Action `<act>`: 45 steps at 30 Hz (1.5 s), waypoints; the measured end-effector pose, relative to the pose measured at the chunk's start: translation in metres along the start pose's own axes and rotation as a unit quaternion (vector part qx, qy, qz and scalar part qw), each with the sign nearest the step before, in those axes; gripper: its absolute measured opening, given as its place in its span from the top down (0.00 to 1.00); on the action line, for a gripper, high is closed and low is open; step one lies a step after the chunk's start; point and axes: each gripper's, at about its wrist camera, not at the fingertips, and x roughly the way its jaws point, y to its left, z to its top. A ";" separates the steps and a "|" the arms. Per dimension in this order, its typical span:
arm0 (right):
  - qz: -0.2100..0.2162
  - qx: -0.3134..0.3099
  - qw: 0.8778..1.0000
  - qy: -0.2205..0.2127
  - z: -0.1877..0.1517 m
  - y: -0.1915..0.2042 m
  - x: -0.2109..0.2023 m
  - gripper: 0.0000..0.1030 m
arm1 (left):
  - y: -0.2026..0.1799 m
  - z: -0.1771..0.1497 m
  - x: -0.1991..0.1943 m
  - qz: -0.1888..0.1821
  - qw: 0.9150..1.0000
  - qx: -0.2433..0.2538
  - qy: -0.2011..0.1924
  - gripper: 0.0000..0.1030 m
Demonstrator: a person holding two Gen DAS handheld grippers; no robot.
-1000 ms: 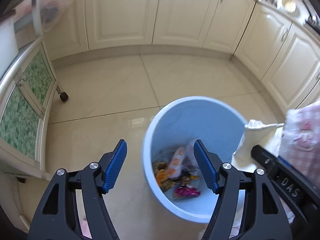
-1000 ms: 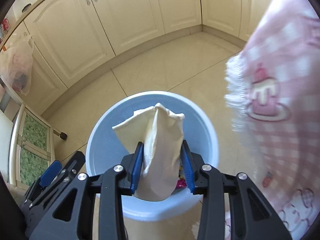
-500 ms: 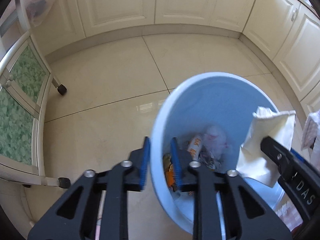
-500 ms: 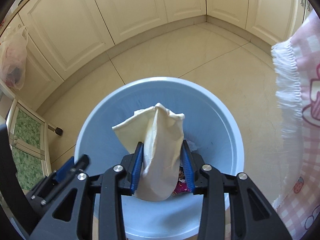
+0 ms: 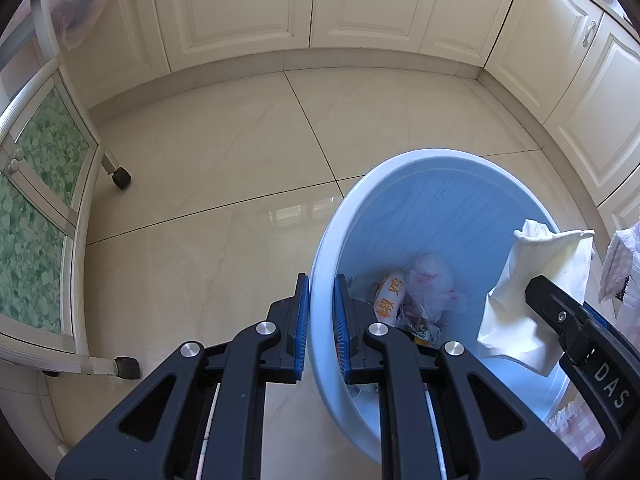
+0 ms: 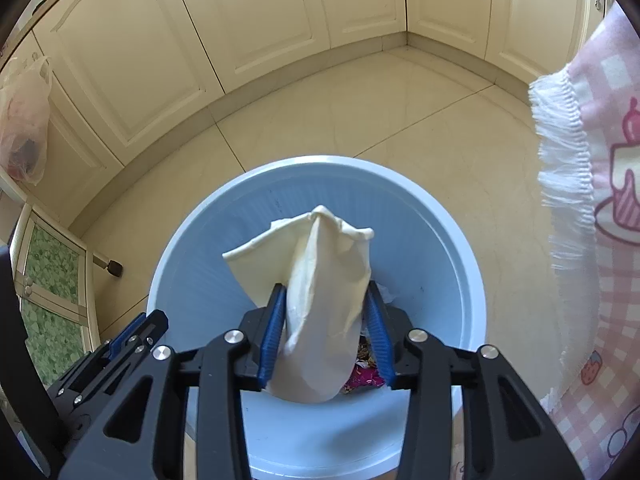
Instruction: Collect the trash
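Kitchen floor; left gripper (image 5: 319,312) jaws closing on bin (image 5: 440,200) rim; right gripper (image 6: 326,328) jaws opening around tissue (image 6: 320,280)

Glossy cream tile floor (image 5: 224,160) with thin dark grout lines, running up to cream cabinets. Sitting right on it: a light blue bin (image 5: 440,200) with wrappers in the bottom, plus a green-paneled cart (image 5: 44,216) on little black casters off to the left.
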 end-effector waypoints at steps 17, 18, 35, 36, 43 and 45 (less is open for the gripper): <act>-0.015 -0.005 1.000 -0.009 0.003 -0.011 -0.025 0.59 | -0.009 0.007 -0.020 0.014 1.000 0.026 -0.004 0.87; -0.017 -0.007 1.000 -0.013 0.004 -0.011 -0.031 0.59 | -0.010 0.009 -0.024 0.016 0.999 0.032 -0.005 0.85; -0.044 -0.031 0.988 -0.145 0.034 0.007 -0.203 0.51 | -0.036 0.048 -0.206 -0.033 0.978 0.100 -0.180 0.31; -0.047 -0.030 0.987 -0.154 0.034 0.007 -0.216 0.51 | -0.036 0.050 -0.217 -0.035 0.977 0.098 -0.188 0.30; -0.059 -0.017 0.971 -0.233 0.036 0.000 -0.327 0.47 | -0.051 0.051 -0.312 -0.055 0.963 0.108 -0.241 0.23; -0.062 -0.012 0.966 -0.252 0.034 -0.002 -0.354 0.42 | -0.057 0.049 -0.339 -0.067 0.958 0.115 -0.255 0.19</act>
